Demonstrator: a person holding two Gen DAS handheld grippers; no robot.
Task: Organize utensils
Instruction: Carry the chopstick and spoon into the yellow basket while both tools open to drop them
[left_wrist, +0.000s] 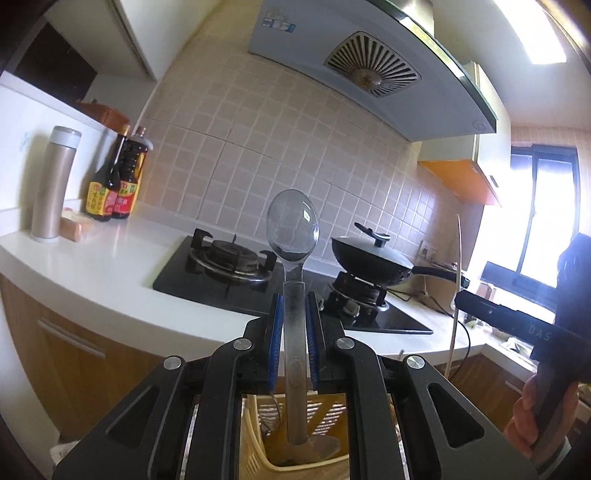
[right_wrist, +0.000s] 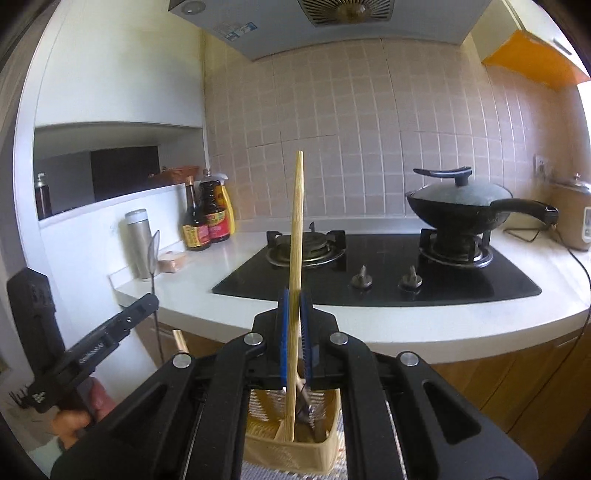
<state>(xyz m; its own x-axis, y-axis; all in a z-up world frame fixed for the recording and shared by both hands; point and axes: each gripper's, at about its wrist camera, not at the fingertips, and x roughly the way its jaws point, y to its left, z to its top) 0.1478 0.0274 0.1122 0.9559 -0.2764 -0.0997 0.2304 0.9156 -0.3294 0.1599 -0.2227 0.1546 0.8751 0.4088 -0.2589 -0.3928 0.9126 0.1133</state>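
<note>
My left gripper (left_wrist: 294, 308) is shut on a clear plastic spoon (left_wrist: 293, 258), bowl up, handle end down inside a beige slotted utensil basket (left_wrist: 255, 443) below the fingers. My right gripper (right_wrist: 294, 301) is shut on a wooden chopstick (right_wrist: 297, 229), held upright with its lower end inside the same basket (right_wrist: 325, 448), which also holds dark utensils. The right gripper body shows at the right of the left wrist view (left_wrist: 517, 325) with the chopstick (left_wrist: 458, 266). The left gripper body shows at the left of the right wrist view (right_wrist: 107, 339).
A white counter (left_wrist: 110, 266) carries a black gas hob (right_wrist: 376, 273), a lidded wok (right_wrist: 461, 206) on the right burner, sauce bottles (right_wrist: 207, 221), a metal flask (right_wrist: 139, 243) and a rice cooker (right_wrist: 572, 218). A range hood (left_wrist: 369, 66) hangs above. Wooden cabinets (left_wrist: 55, 332) stand below.
</note>
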